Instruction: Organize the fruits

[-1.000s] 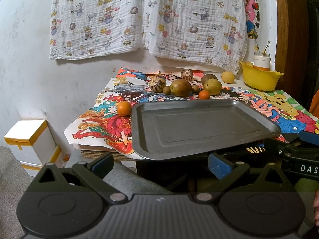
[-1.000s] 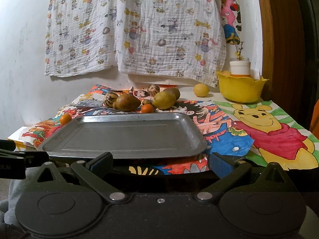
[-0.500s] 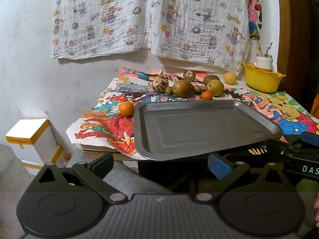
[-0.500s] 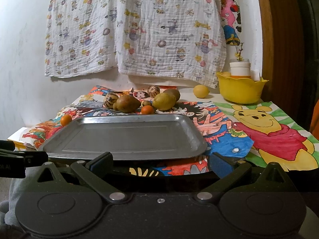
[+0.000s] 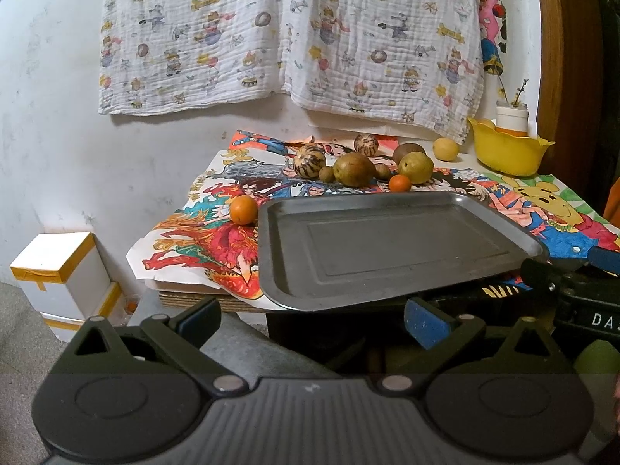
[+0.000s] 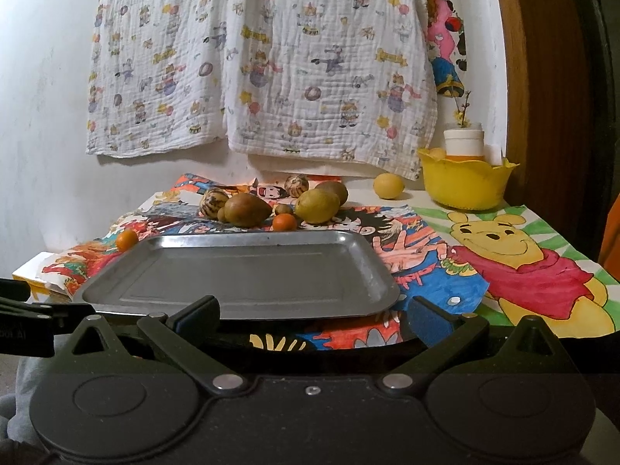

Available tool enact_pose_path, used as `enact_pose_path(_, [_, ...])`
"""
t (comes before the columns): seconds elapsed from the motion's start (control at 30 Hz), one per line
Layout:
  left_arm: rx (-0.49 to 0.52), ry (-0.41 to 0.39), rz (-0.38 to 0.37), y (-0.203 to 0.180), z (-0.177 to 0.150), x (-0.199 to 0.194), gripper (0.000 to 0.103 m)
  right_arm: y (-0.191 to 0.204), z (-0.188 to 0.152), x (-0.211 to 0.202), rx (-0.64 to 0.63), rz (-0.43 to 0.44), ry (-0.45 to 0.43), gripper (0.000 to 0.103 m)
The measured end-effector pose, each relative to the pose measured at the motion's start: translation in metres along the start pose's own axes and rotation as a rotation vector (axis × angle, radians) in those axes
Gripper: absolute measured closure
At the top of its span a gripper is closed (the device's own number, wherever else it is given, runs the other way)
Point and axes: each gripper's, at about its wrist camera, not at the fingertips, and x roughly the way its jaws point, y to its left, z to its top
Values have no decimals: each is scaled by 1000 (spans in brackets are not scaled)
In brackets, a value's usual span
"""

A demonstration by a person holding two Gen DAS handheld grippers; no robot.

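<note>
Left wrist view: the left gripper [image 5: 312, 316] gapes wide, empty, before a flat rectangular metal tray [image 5: 387, 271]; round fruits [image 5: 354, 169] cluster behind it on the glossy cartoon cloth [image 5: 201, 240].

Right wrist view: the right gripper [image 6: 312, 316] likewise spreads wide, empty; a smooth yellow scalloped bowl [image 6: 465, 186] sits far right.

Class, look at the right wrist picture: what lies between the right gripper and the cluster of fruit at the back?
The empty metal tray lies between the right gripper and the fruit cluster; the right wrist view shows it.
</note>
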Motion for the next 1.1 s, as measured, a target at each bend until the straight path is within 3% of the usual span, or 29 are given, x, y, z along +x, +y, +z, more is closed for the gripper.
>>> enact_pose_path(0.8, [-4,9,1,0,2,0,0,-4,2,0,-14,2,-6,0])
enact_pose_path(1.0, [17,-111,46,1,14,-10,0,-12,8,5,44,82,-38,0])
enact_pose_path(1.1, [27,-137,37,12,31,-6,0,-10,21,19,2,138,-31,0])
